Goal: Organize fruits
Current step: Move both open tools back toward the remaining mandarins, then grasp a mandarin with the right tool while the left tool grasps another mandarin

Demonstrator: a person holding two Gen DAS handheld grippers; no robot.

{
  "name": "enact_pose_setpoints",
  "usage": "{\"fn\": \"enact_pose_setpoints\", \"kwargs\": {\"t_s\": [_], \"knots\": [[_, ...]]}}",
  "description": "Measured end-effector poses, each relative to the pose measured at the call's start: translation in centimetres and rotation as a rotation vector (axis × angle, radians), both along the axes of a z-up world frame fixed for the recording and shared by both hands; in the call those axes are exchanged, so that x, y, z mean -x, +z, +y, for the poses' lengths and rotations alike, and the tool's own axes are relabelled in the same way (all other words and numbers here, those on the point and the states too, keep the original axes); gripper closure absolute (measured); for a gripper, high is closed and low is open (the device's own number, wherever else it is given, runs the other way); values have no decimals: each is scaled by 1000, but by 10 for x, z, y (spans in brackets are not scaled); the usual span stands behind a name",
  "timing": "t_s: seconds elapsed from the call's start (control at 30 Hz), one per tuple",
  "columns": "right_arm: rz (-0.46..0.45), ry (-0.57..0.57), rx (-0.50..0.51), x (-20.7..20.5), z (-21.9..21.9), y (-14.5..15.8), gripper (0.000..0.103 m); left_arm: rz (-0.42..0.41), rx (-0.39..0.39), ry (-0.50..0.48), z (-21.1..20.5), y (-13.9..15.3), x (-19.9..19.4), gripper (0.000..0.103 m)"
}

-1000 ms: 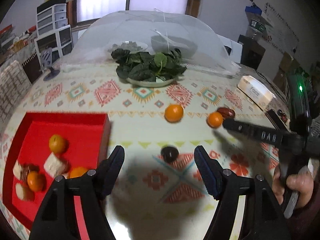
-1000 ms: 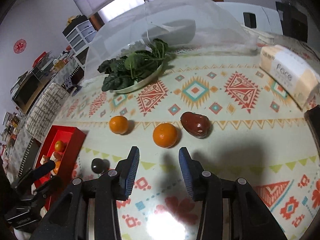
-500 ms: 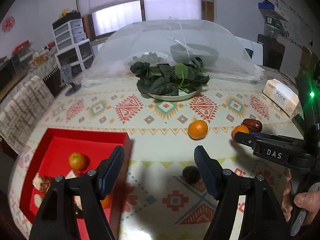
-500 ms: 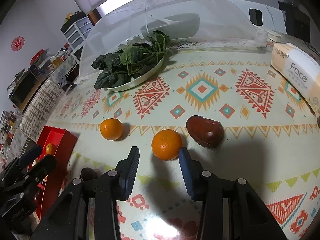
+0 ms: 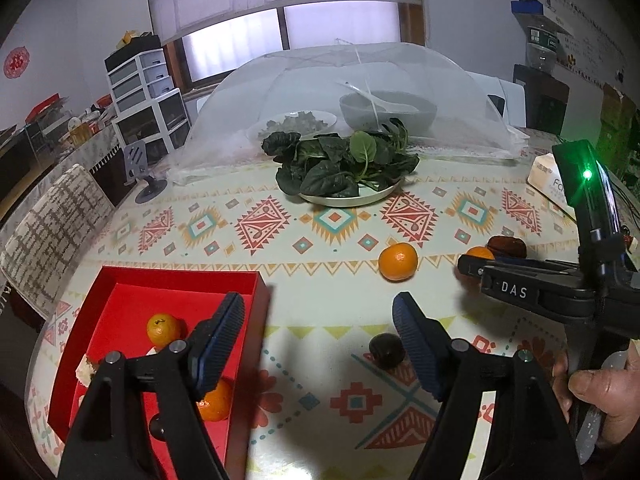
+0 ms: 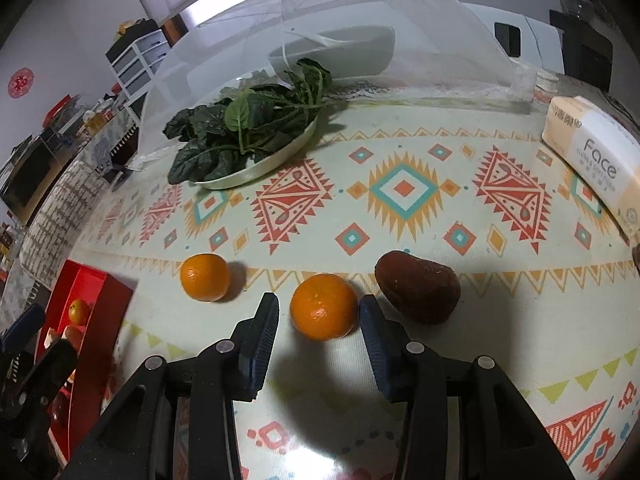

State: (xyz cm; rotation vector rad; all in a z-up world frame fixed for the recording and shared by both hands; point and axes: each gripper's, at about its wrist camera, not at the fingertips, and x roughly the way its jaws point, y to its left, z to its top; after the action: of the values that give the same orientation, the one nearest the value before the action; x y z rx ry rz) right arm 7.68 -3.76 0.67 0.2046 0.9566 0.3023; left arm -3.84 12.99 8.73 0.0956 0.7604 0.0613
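My right gripper (image 6: 319, 320) is open, its fingers on either side of an orange (image 6: 323, 306) on the patterned table, not touching it. A brown avocado-like fruit (image 6: 418, 293) lies just right of it and a second orange (image 6: 204, 277) to the left. My left gripper (image 5: 318, 334) is open and empty above the right edge of the red tray (image 5: 120, 280), which holds oranges (image 5: 162, 329) and pale chunks. A small dark fruit (image 5: 384, 350) lies by its right finger. The right gripper (image 5: 476, 268) also shows in the left wrist view.
A plate of spinach (image 5: 344, 168) stands mid-table in front of a mesh food cover (image 5: 348, 92) over bowls. A tissue pack (image 6: 596, 152) lies at the right edge. The red tray also shows at far left in the right wrist view (image 6: 92, 280).
My right gripper has advanced until its fingers flank the middle orange. My left gripper has drawn back and leftward, from the dark fruit to over the tray's right edge.
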Motion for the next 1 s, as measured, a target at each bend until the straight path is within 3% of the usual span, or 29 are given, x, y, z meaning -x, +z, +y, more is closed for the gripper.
{"fn": "enact_pose_setpoints", "kwargs": {"t_s": [0.03,0.27,0.4,0.8,0.83,0.9,0.93,1.0], "knots": [[2,-2,2,-1,0,-1,65,9,9,-2,1,-1,-2,27],[-3,-6,-53,5,-10,-1,66,91,114,-11,11,-12,-24,27],[-17,-3,-85,18,-21,4,66,129,136,-31,4,-22,-46,27],[-42,5,-143,31,-38,8,66,206,21,-113,-42,-62,-105,27],[-42,7,-146,31,-38,8,66,212,10,-115,-45,-64,-107,29],[-43,10,-153,32,-38,9,66,220,20,-120,-46,-67,-108,48],[-45,11,-153,32,-38,9,66,222,39,-125,-45,-66,-108,66],[-48,10,-150,32,-38,9,66,227,26,-115,-47,-66,-108,69]]}}
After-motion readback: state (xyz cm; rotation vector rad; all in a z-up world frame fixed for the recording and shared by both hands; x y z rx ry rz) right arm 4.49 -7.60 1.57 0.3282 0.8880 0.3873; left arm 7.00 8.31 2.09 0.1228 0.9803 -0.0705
